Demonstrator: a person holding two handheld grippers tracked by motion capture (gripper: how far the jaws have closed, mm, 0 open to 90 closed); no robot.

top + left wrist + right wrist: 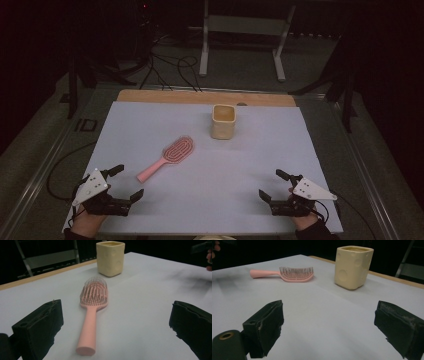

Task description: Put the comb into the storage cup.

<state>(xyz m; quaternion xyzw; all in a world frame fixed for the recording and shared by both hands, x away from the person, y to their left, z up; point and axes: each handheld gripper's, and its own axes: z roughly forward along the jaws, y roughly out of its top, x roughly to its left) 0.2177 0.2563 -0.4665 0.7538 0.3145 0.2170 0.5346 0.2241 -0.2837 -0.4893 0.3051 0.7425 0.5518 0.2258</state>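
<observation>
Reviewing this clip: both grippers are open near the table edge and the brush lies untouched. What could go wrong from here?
1. The pink hairbrush lies flat with bristles up; the left gripper may only push its handle along the smooth table instead of gripping it.
2. The cream cup stands close behind the brush head; a shoved or swung brush might tip it.

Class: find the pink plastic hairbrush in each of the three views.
High view: pink plastic hairbrush, left of centre.
Left gripper view: centre, handle nearest.
Right gripper view: upper left, bristles up.
Shared landmark: cream square cup, behind the brush head.
</observation>
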